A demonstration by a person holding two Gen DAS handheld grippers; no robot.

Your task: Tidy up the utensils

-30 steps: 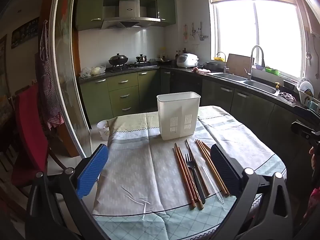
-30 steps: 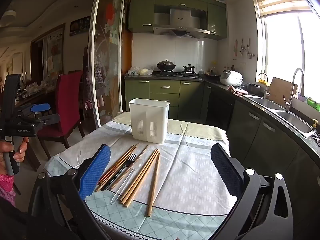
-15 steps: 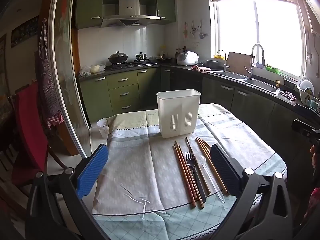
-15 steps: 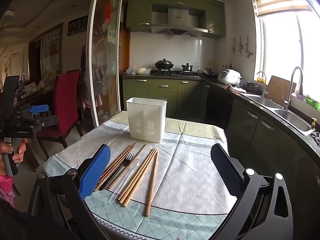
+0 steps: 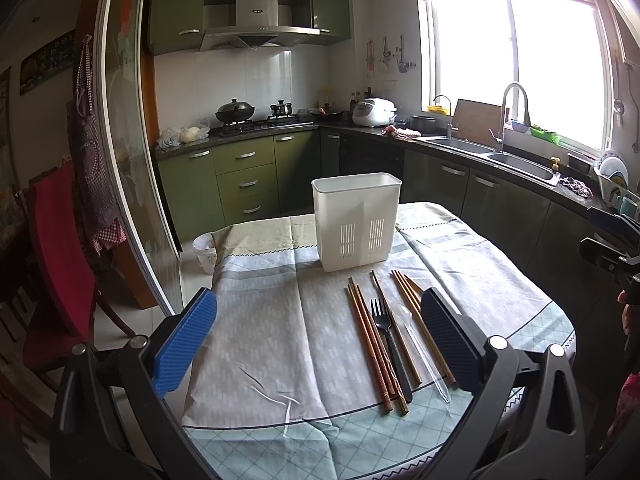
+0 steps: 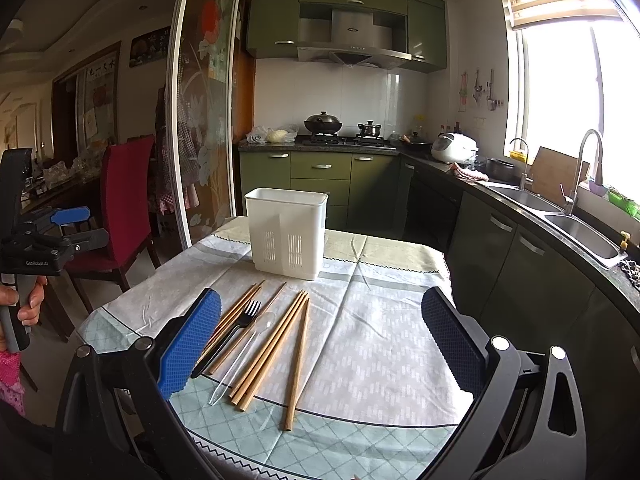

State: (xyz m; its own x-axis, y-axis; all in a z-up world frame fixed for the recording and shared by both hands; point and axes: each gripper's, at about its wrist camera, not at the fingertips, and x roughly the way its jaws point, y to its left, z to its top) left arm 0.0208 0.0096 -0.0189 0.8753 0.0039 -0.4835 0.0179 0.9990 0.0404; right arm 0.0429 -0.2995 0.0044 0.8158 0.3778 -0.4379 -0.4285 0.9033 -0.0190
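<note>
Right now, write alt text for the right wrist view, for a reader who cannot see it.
An open right gripper hovers over a cloth-covered table where wooden chopsticks, a black fork and a clear spoon lie in front of an upright white utensil holder. A green kitchen lies behind; at far left a hand holds the left gripper.

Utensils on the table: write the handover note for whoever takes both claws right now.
Left claw: open, empty, above the cloth.
Right claw: open, empty, above the cloth.
Holder: upright at the far side of the table; its inside is not visible.
Chopsticks, black fork and clear spoon: lying flat side by side in front of the holder.
Done: nothing visibly.
Left: every utensil still goes into the holder.
</note>
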